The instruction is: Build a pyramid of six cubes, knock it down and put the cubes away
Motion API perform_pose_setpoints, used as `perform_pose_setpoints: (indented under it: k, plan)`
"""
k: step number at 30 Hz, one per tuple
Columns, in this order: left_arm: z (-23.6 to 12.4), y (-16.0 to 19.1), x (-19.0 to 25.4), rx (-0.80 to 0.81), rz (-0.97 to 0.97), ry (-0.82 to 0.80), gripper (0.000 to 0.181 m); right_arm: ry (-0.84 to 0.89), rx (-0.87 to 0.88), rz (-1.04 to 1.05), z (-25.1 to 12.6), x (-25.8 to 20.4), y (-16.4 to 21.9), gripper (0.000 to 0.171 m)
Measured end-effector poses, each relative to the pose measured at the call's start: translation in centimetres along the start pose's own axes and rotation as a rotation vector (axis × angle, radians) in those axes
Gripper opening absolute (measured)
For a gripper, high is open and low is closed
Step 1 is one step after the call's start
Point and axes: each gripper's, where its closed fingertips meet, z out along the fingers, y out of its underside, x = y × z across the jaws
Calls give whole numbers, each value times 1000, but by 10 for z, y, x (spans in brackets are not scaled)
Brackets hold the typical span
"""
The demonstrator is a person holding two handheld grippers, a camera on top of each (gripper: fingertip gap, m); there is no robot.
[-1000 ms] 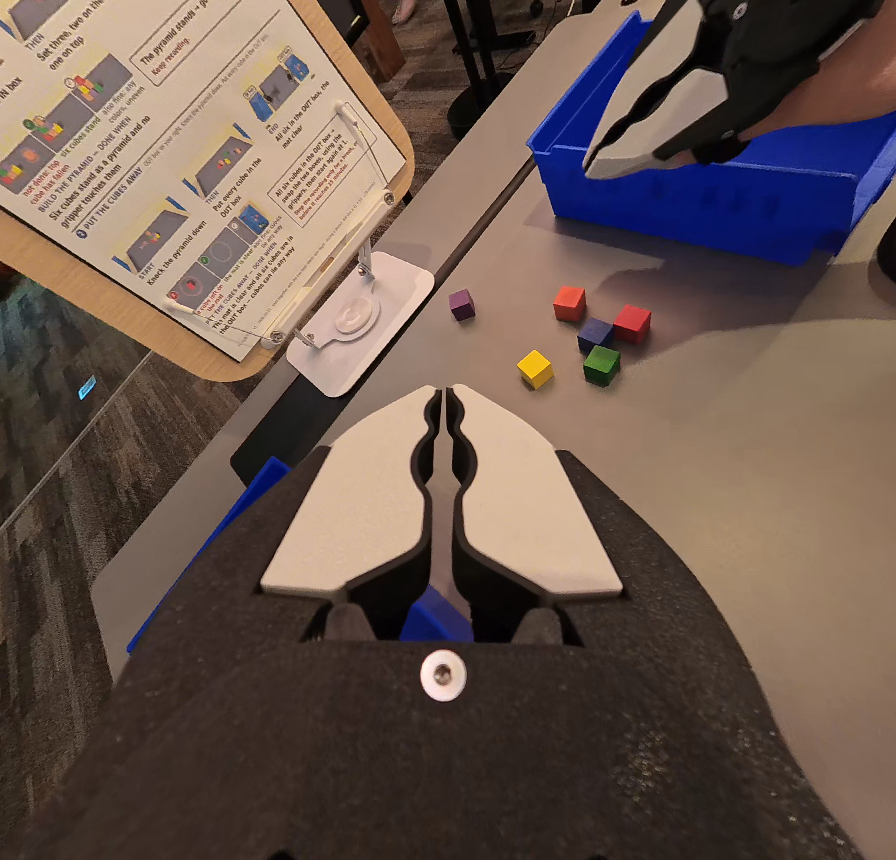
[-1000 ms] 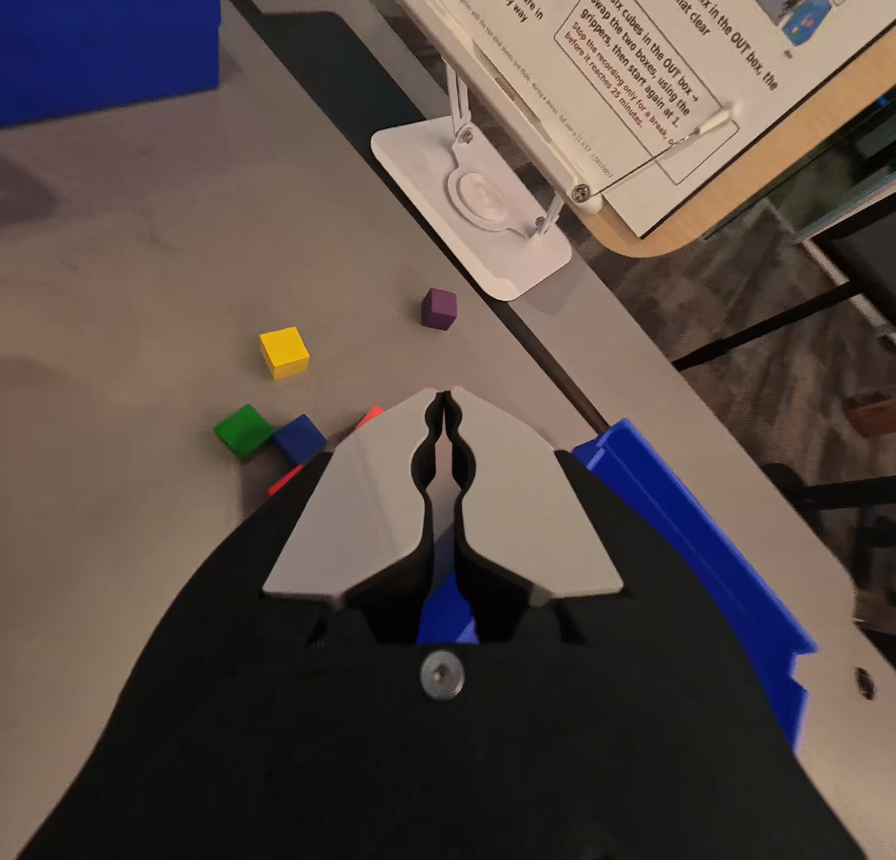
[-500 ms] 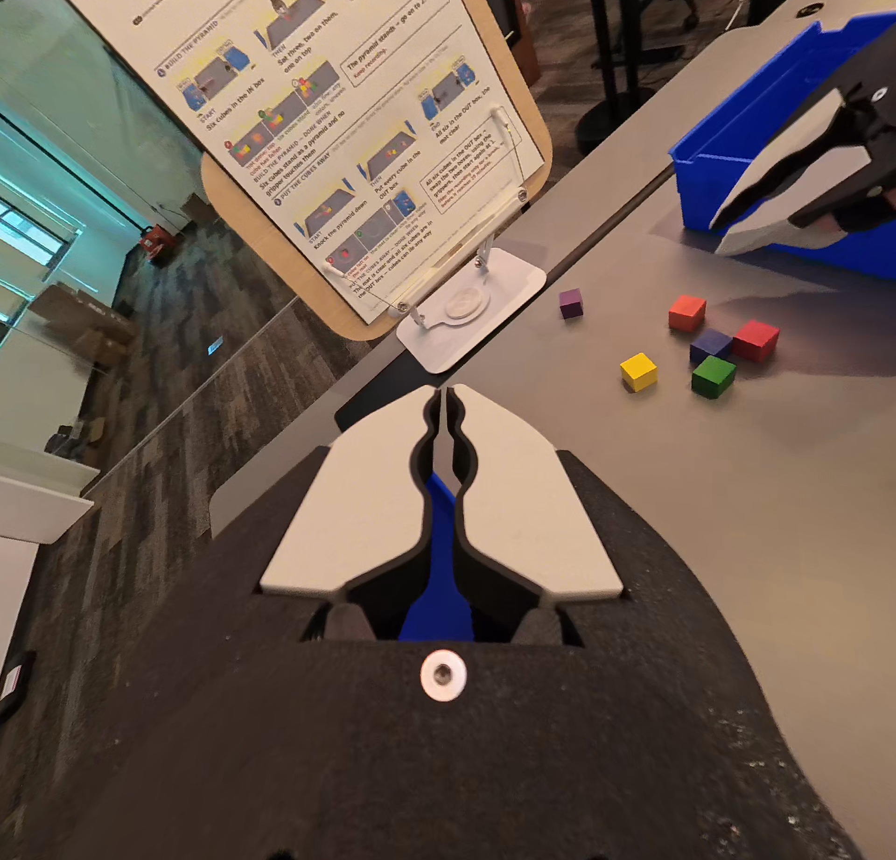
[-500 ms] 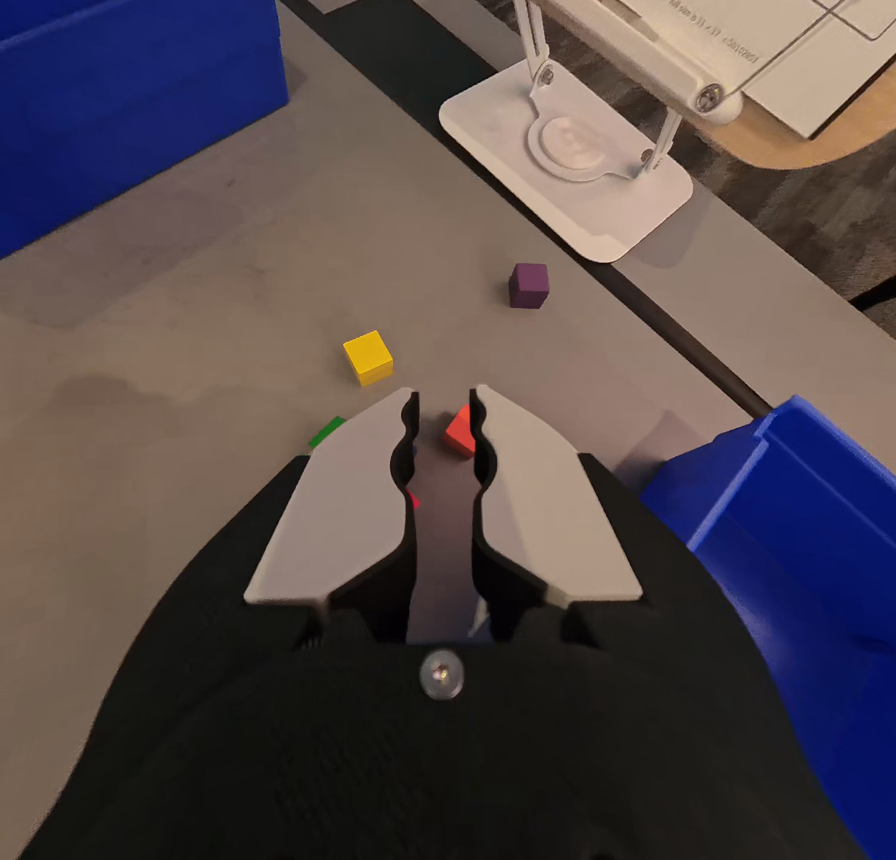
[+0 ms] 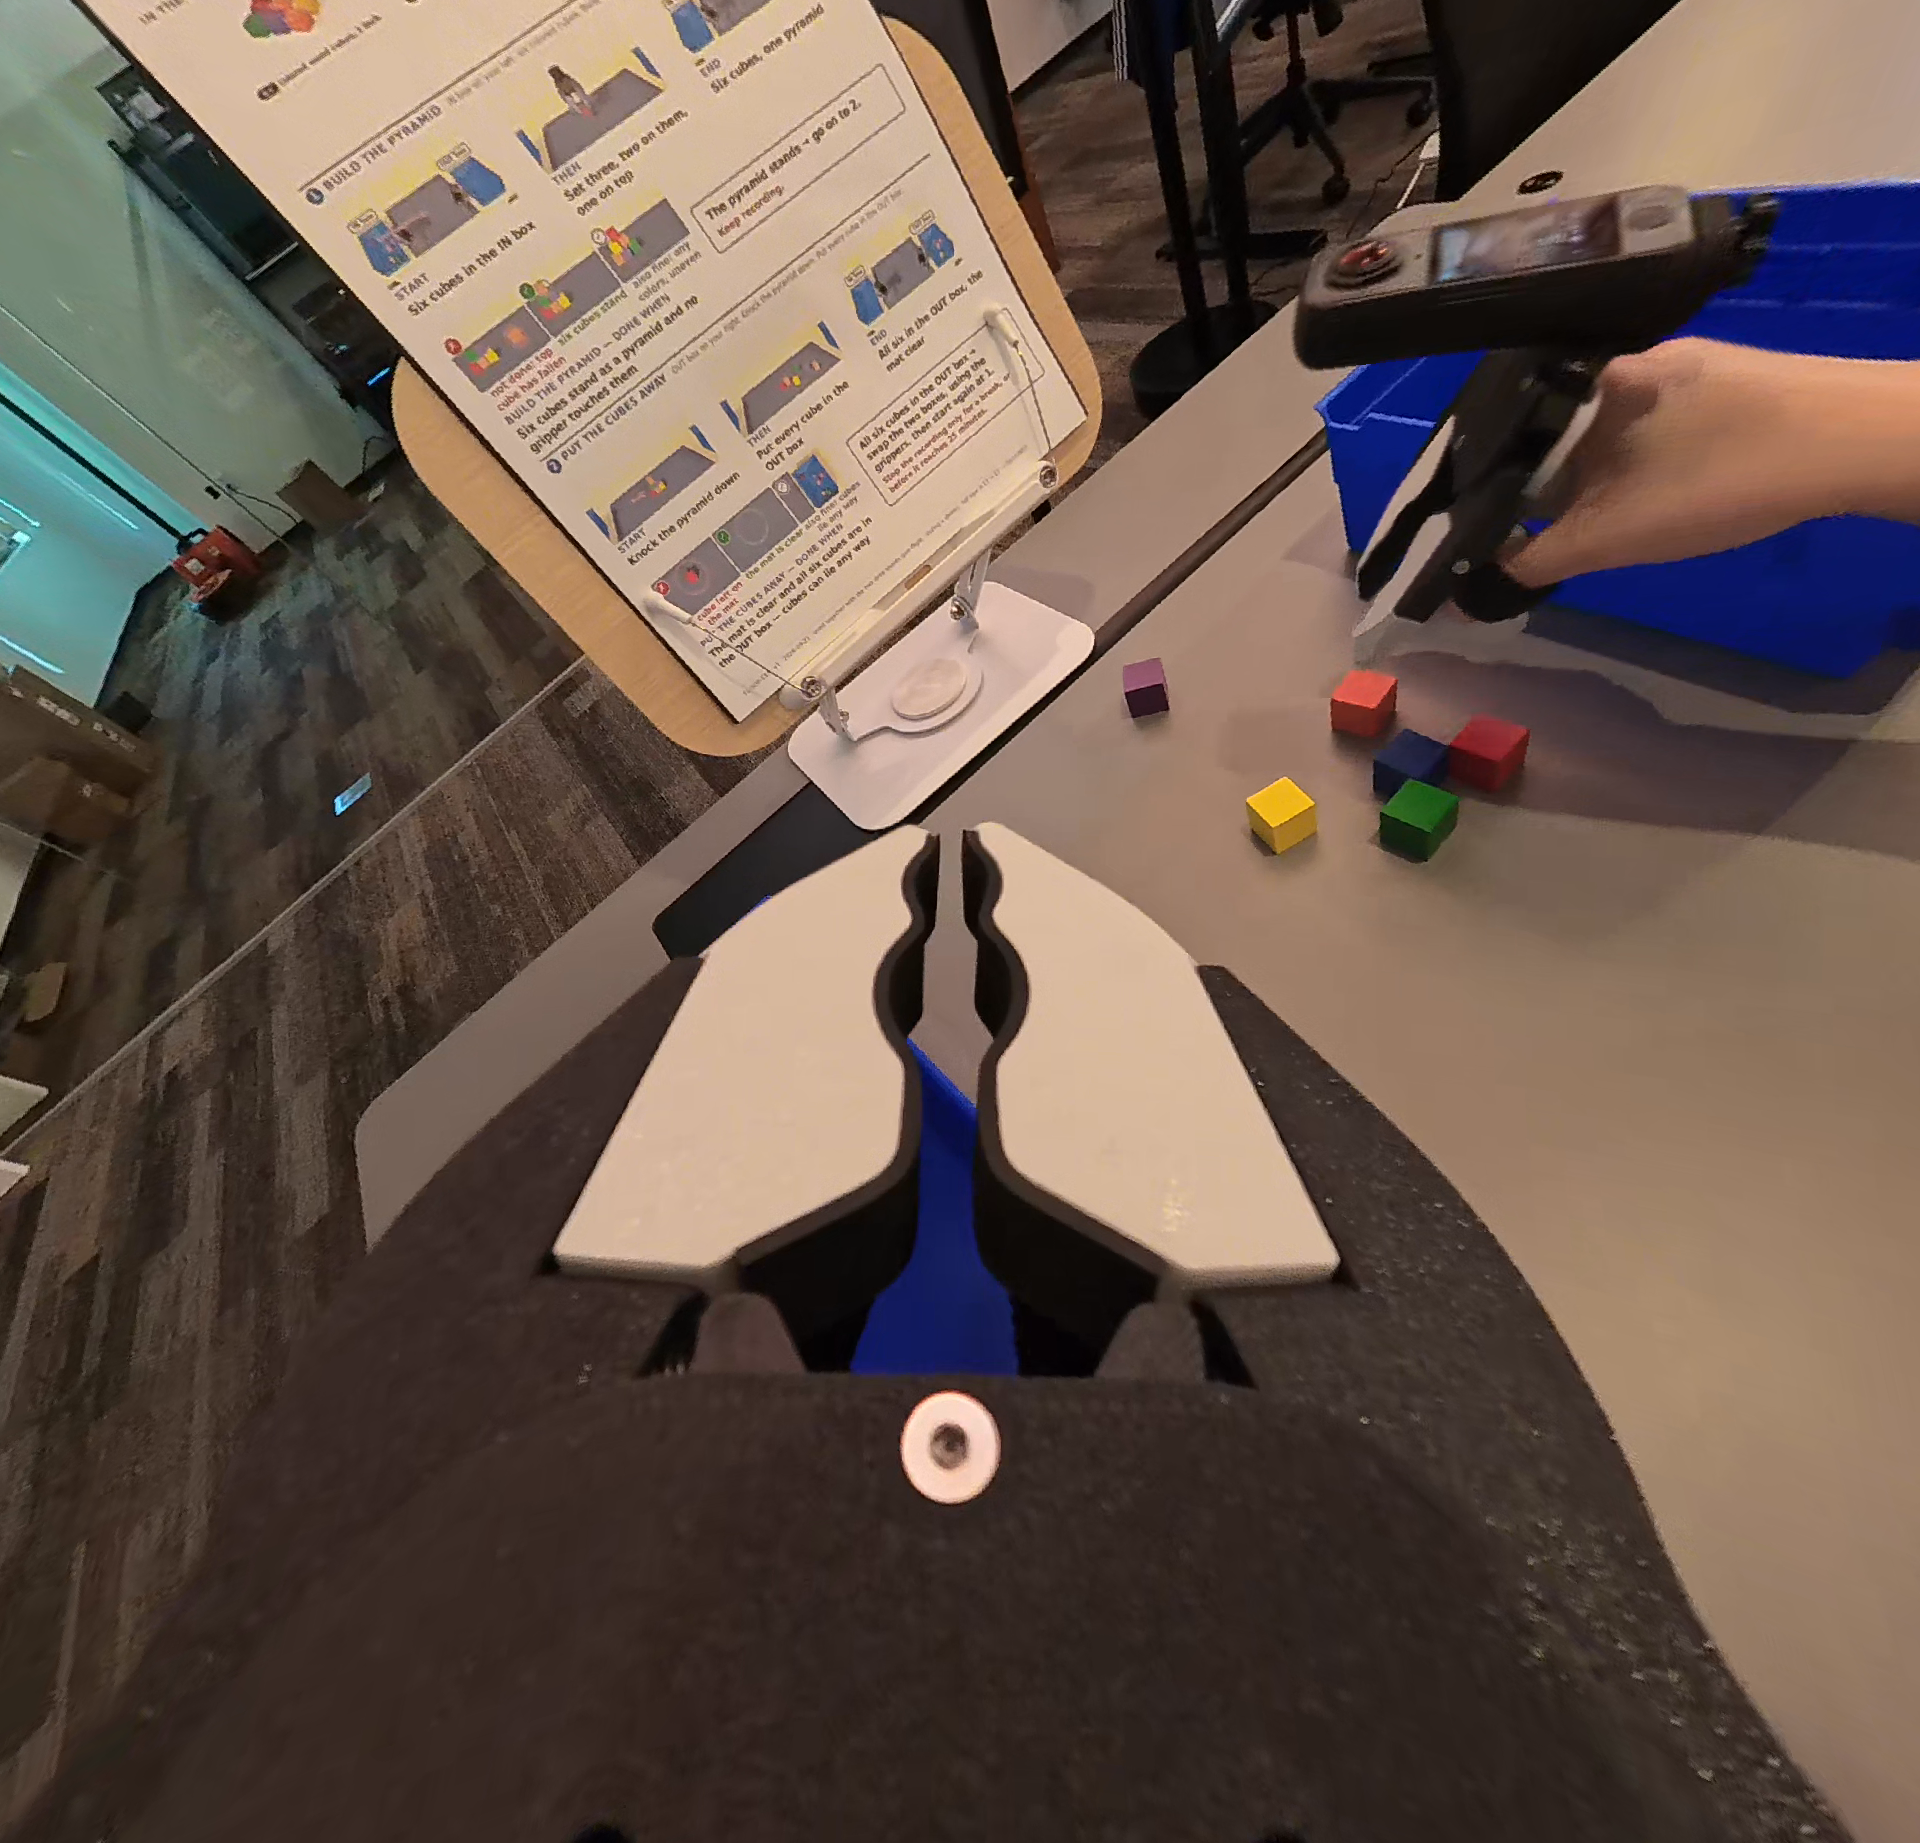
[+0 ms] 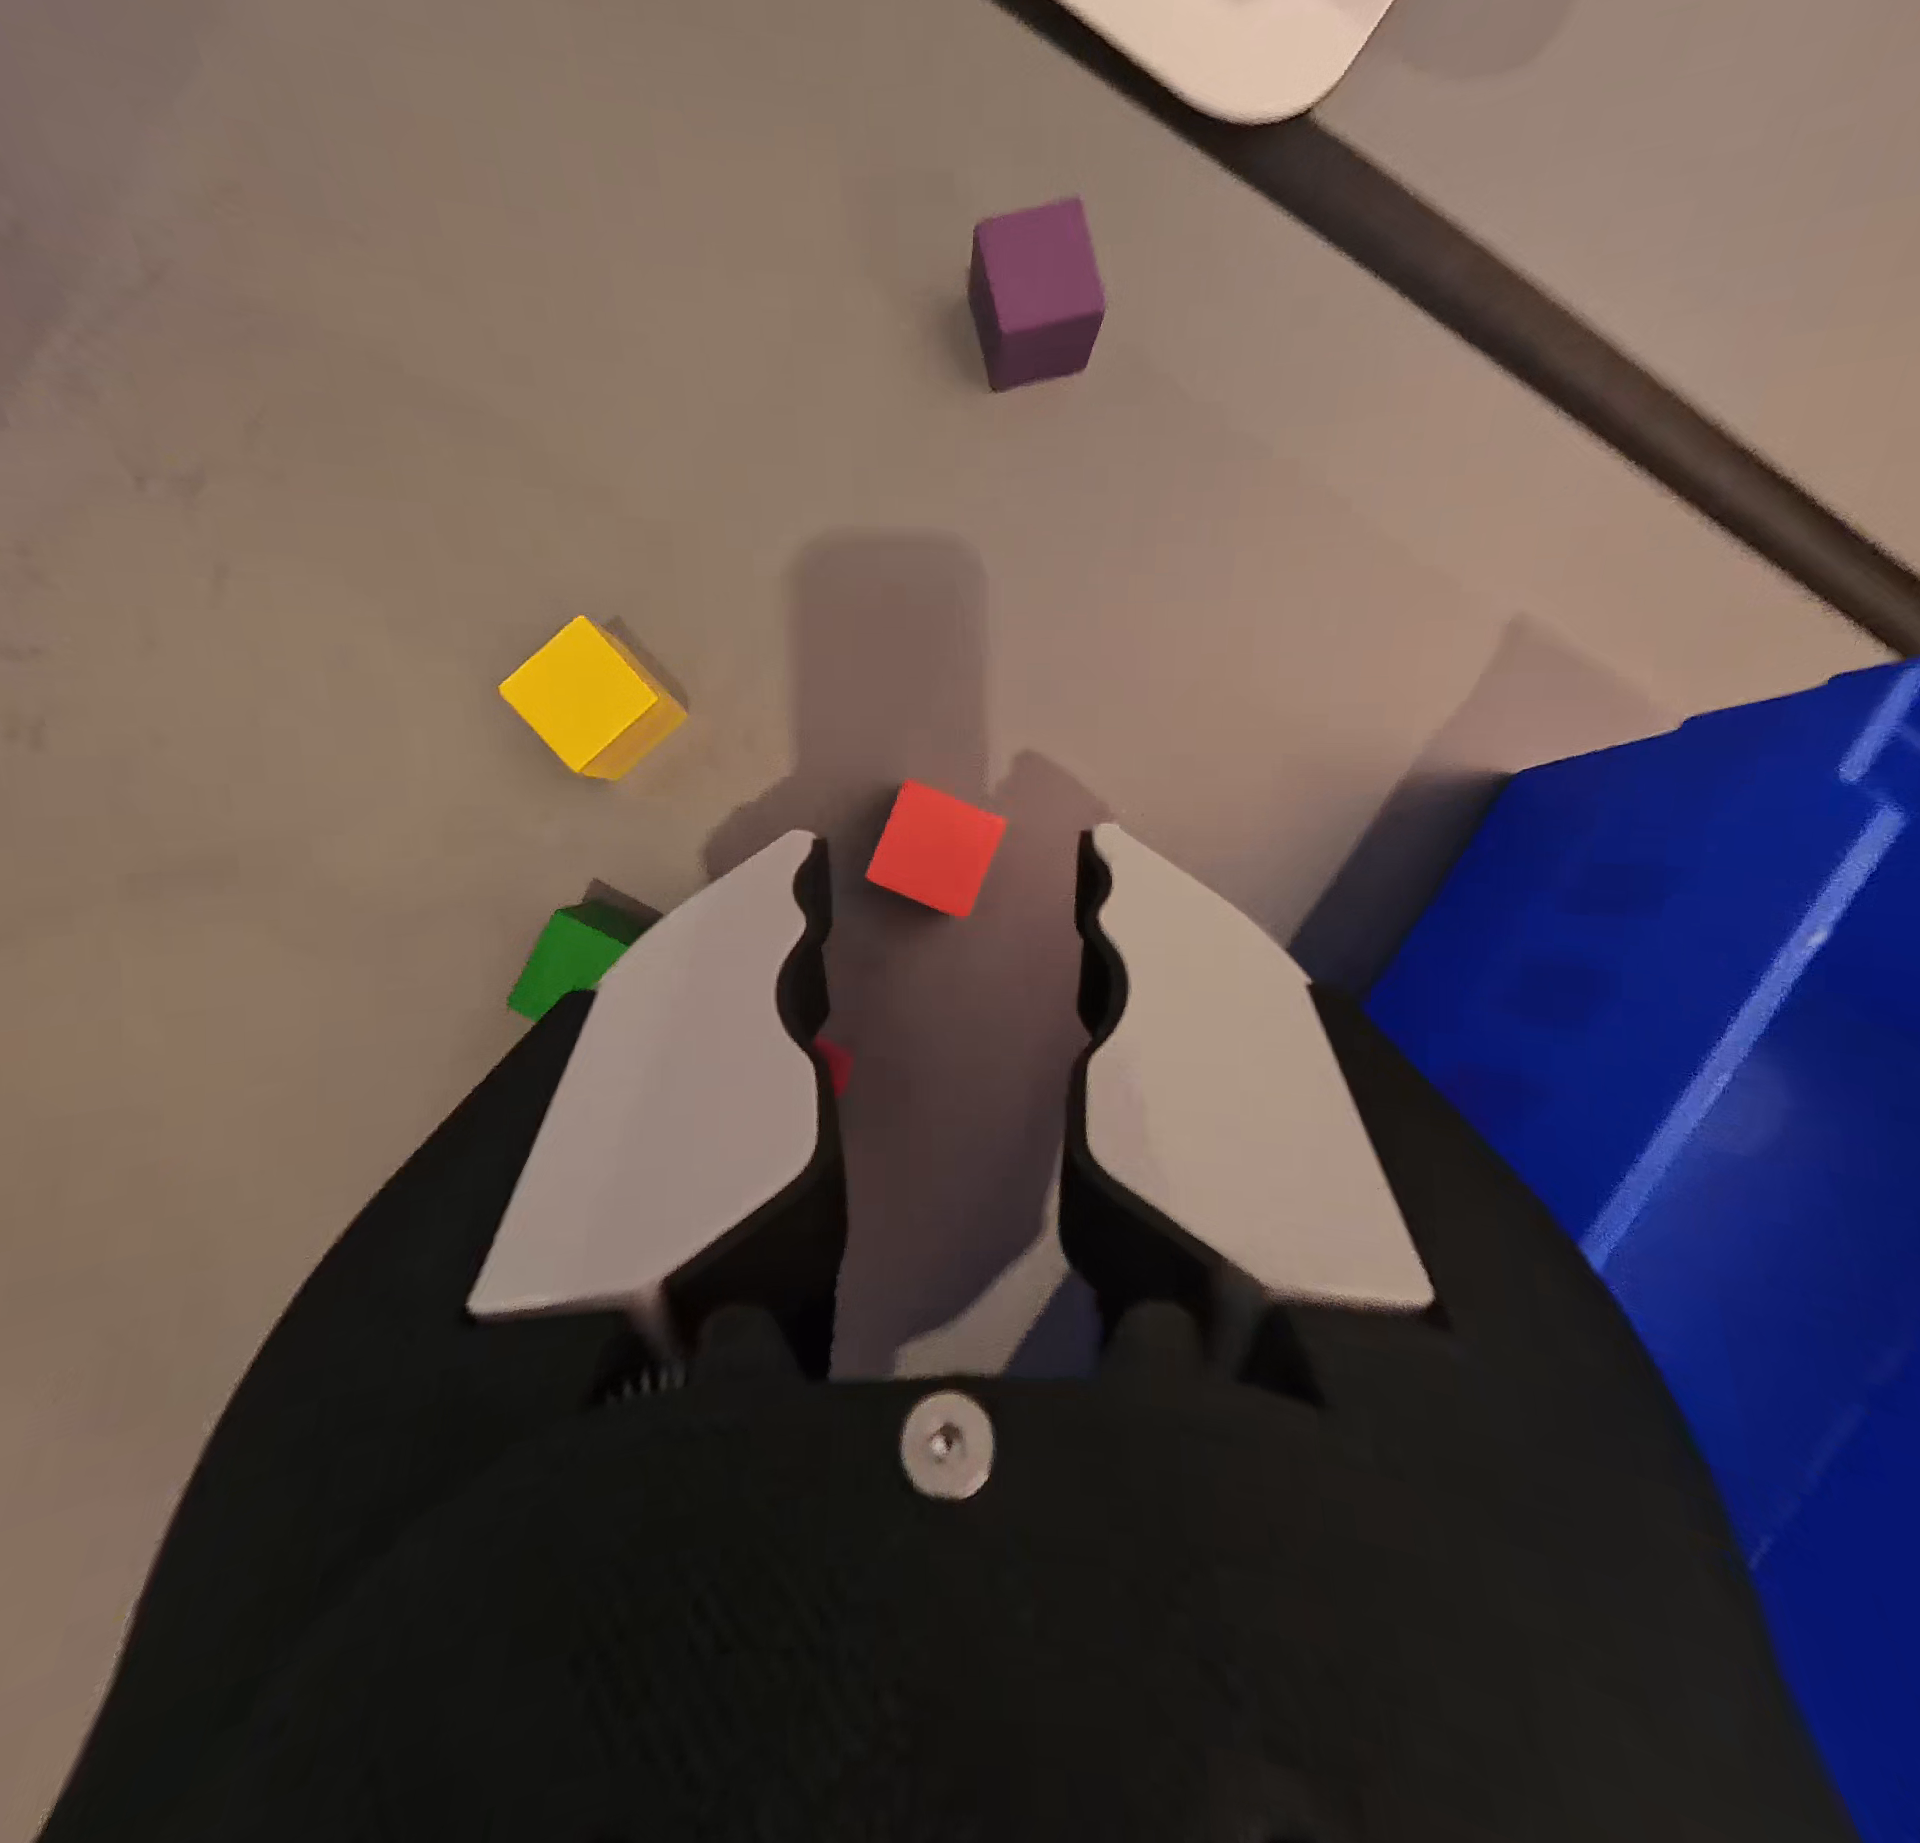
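Left wrist view
Left gripper (image 5: 950, 837): fingers closed on nothing, tips almost touching, held above the grey table (image 5: 1455, 1118).
Under the fingers: a strip of blue bin (image 5: 940, 1243) shows through the slot between them.
Ahead and right of the fingertips: the yellow cube (image 5: 1281, 812) nearest, then the green cube (image 5: 1417, 819), with the blue cube (image 5: 1407, 760) and red cube (image 5: 1490, 751) bunched close behind it; the orange-red cube (image 5: 1363, 702) just past them.
Purple cube (image 5: 1145, 688): alone, ahead of the tips, near the white base of the stand.
Ahead and left: an instruction board (image 5: 665, 318) tilted on that stand.
Far right: the right gripper (image 5: 1392, 609), held in a hand (image 5: 1704, 463), points down just above the orange-red cube, in front of a second blue bin (image 5: 1766, 609).

Right wrist view
Right gripper (image 6: 951, 843): fingers wide apart, holding nothing, looking down at the table (image 6: 312, 339).
Between the fingertips: the orange-red cube (image 6: 935, 848), not touched by either finger.
Left of the left finger: green cube (image 6: 569, 954), partly hidden; yellow cube (image 6: 587, 694) further ahead.
Behind the left finger: a sliver of red cube (image 6: 834, 1066).
Straight ahead, well apart: purple cube (image 6: 1036, 292).
Right of the right finger: blue bin (image 6: 1704, 1066).
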Motion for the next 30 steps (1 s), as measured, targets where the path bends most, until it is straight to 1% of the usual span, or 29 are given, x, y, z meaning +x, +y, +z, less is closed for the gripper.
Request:
perform_pose_setpoints:
  k: [6,12,15,19,23,24,26,28,30]
  plan:
    - [-6,0,0,25,-25,37,6,6,-90,108,10,11,10,54]
    - [-6,2,-2,19,-21,45,6,-30,-109,168,21,-1,14,57]
    - [-6,2,-2,22,-22,49,6,33,-123,132,27,-2,14,58]
    - [-4,4,-2,11,-22,45,6,115,-185,111,39,6,21,60]
    - [-3,6,-2,2,-19,49,6,150,-239,100,51,9,30,60]
    - [-2,6,-2,0,-19,49,6,129,-223,109,52,5,27,54]
    - [-2,7,-2,-4,-20,48,6,135,-233,105,53,6,27,51]
    - [-2,8,-2,-7,-19,48,6,100,-243,103,54,1,27,37]
    - [-1,8,-2,-12,-17,48,6,84,-257,103,54,-1,29,32]
